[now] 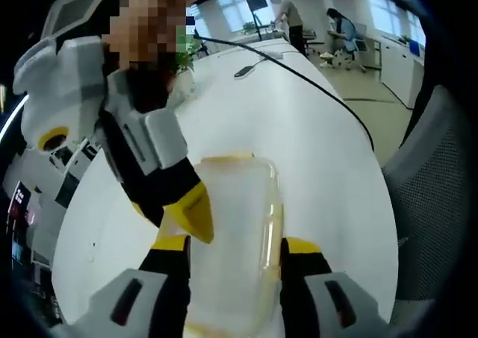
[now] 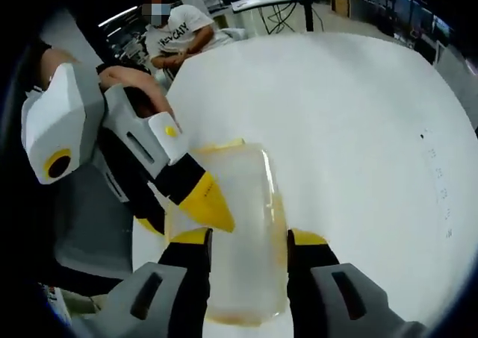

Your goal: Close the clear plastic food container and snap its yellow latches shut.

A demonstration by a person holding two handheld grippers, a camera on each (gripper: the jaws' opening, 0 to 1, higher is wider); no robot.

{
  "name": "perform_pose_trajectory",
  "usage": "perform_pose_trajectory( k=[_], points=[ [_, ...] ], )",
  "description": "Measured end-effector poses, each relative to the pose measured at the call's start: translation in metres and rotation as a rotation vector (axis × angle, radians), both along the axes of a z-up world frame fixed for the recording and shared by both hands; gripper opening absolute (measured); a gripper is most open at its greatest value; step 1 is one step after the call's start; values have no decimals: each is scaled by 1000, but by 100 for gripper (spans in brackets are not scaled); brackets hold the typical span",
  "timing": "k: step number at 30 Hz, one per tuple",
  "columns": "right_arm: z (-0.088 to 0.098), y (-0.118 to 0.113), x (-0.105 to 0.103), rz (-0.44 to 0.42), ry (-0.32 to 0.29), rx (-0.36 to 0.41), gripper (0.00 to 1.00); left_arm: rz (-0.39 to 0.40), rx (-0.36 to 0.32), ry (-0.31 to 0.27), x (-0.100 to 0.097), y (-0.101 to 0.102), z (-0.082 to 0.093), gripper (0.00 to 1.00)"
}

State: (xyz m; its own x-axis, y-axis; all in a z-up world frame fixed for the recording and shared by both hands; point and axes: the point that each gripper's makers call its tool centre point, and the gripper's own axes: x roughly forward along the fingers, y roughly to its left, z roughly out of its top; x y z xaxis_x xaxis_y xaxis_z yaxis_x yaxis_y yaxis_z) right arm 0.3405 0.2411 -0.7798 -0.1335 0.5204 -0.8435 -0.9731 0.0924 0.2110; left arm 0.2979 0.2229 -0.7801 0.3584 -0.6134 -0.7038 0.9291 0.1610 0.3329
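Observation:
The clear plastic container with its lid down lies on the white table, between the jaws of my left gripper, which press its two long sides. A yellow latch strip runs along its right edge. The right gripper's yellow fingertip rests on the container's left rim. In the right gripper view the container sits between the jaws of my right gripper. The left gripper's yellow fingertip touches its left rim there. A yellow latch shows at the far end.
The white table stretches away, crossed by a black cable near a dark flat object. A mesh chair stands at the right edge. A seated person is beyond the table; a grey chair is at left.

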Motion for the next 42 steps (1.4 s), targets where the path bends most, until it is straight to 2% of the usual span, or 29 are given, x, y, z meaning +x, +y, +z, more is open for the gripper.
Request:
perform_pose_trajectory(
  k=[3,6,12,15,17,20,22,23,25,27,31,33,35,37,41,42],
  points=[
    [3,-1,0,-9,-55,60,38,25,-33,34,1,-1,3,43],
    [4,-2,0,-51,-67,94,38,31,-45,51,2,-1,4,43],
    [7,2,-1,-159,-120,218,43,67,-99,111,0,-3,7,46],
    [6,1,-4,-195,-139,237,48,95,-126,123,0,-4,8,46],
    [7,-1,-2,-226,-172,253,49,142,-163,153,2,-3,10,45],
    [11,-3,-2,-284,-194,306,53,164,-212,152,6,-2,14,50],
    [17,0,-6,-285,-201,374,59,180,-246,145,7,-1,18,52],
    [17,-2,-8,-276,-215,386,60,189,-262,138,8,-1,20,53],
    [19,-3,-6,-314,-244,406,64,213,-310,148,9,-1,25,53],
    [23,-2,-9,-323,-255,437,70,222,-351,127,10,-1,31,57],
    [33,-2,-10,-392,-294,503,81,232,-434,80,12,-3,40,79],
    [38,-4,-7,-419,-350,542,82,244,-450,88,12,-1,40,86],
    [42,-6,-7,-449,-370,582,84,261,-469,82,12,2,41,90],
    [43,-11,-8,-484,-390,604,90,283,-530,77,13,3,47,98],
    [54,-17,-10,-545,-430,699,100,319,-595,96,11,12,49,99],
    [52,-20,-11,-549,-448,692,100,328,-608,95,11,15,49,99]
  ],
)
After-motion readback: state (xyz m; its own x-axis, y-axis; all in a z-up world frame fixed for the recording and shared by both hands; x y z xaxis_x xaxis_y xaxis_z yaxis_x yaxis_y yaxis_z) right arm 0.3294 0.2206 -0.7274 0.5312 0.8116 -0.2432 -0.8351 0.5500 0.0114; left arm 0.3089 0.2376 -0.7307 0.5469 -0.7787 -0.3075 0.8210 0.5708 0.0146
